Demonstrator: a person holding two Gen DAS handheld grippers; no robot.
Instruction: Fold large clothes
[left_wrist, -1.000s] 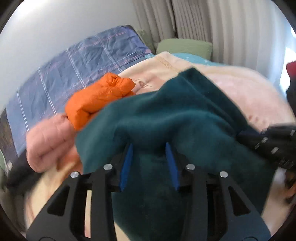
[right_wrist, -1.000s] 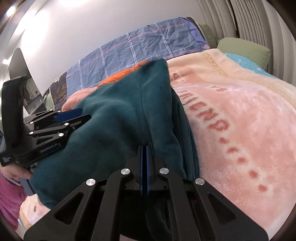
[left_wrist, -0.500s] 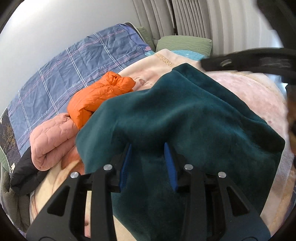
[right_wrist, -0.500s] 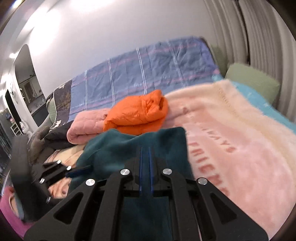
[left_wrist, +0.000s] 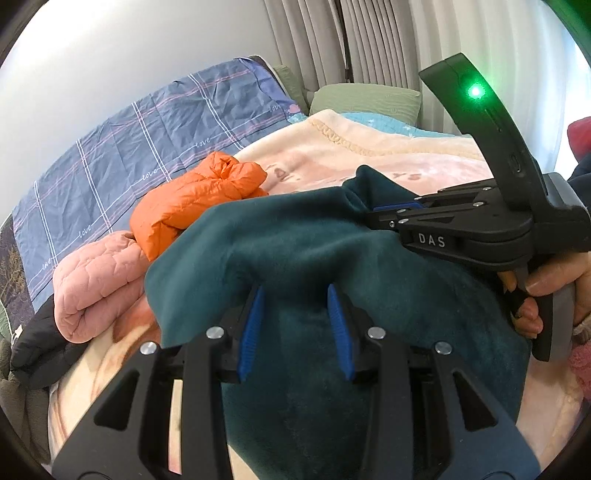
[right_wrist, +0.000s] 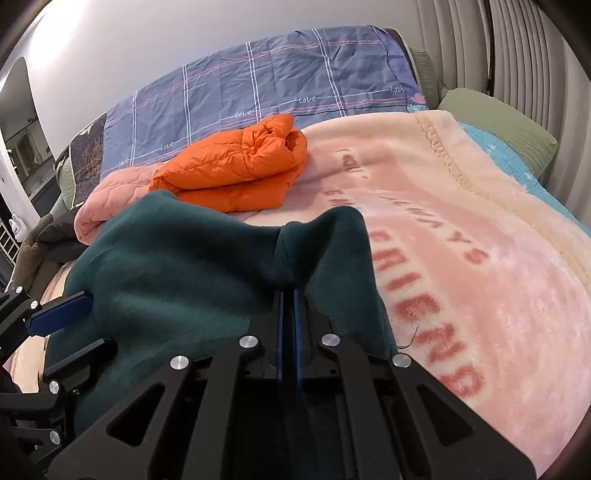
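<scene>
Your left gripper stands part-spread with a thick bunch of the teal fleece garment between its blue pads; how firmly it bites you cannot tell, and if it is loose, that side will slide out once you pull. The garment lies heaped on the pink blanket, just in front of the folded orange jacket — drag it forward and you could knock that pile. Your right gripper is pressed together on a thin fold near the edge; fleece slips, so a sharp tug may strip it free.
</scene>
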